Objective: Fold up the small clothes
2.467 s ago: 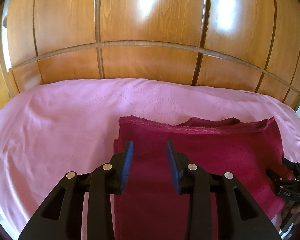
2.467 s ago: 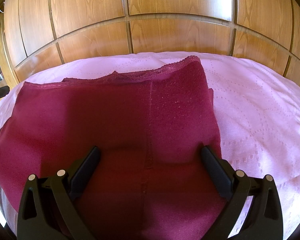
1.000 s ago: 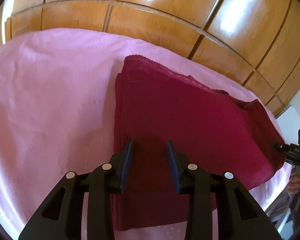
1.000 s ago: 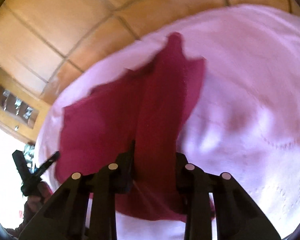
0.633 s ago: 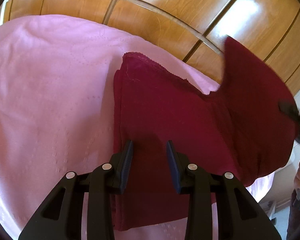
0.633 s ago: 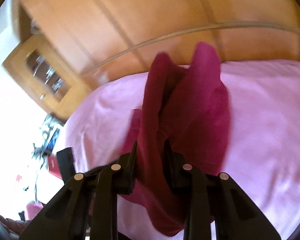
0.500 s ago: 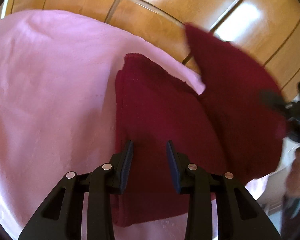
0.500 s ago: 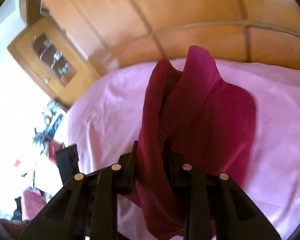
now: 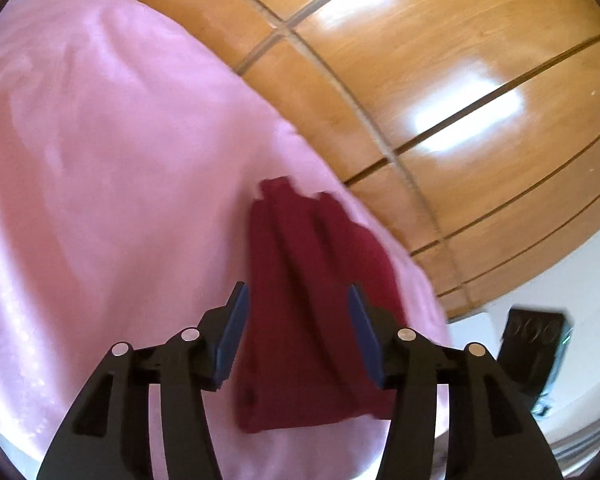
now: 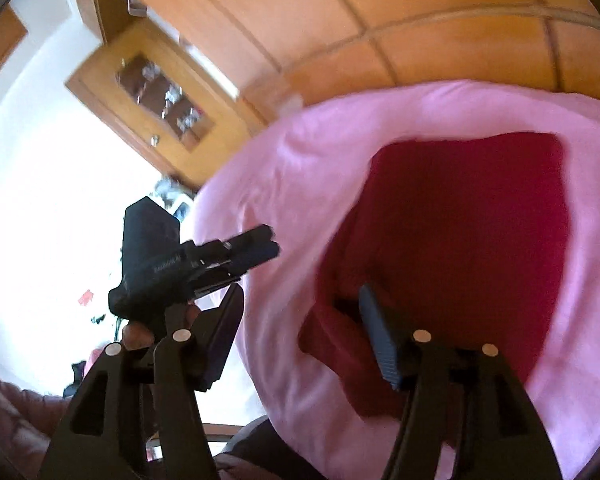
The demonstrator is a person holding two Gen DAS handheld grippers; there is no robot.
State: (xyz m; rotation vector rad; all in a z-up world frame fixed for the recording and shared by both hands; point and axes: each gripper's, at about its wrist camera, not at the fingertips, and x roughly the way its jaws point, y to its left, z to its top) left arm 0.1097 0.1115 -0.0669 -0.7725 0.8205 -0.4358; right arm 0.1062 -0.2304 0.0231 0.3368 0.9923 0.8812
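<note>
A dark red garment (image 9: 308, 304) lies folded into a narrow stack on the pink bedspread (image 9: 100, 184). My left gripper (image 9: 296, 332) is open, its blue pads either side of the garment's near end and above it. In the right wrist view the garment (image 10: 460, 240) lies folded over on the bedspread (image 10: 268, 208). My right gripper (image 10: 300, 344) is open and empty at the garment's near left edge. The left gripper (image 10: 256, 256) also shows there, off the bed's left side.
A wooden panelled wardrobe (image 9: 440, 80) stands behind the bed. A black device (image 9: 536, 340) sits on a white surface at right. A wooden cabinet with glass doors (image 10: 160, 96) stands at the left of the right wrist view.
My right gripper carried the garment's right side up and over onto the left half, then opened and let go. My left gripper pulled back.
</note>
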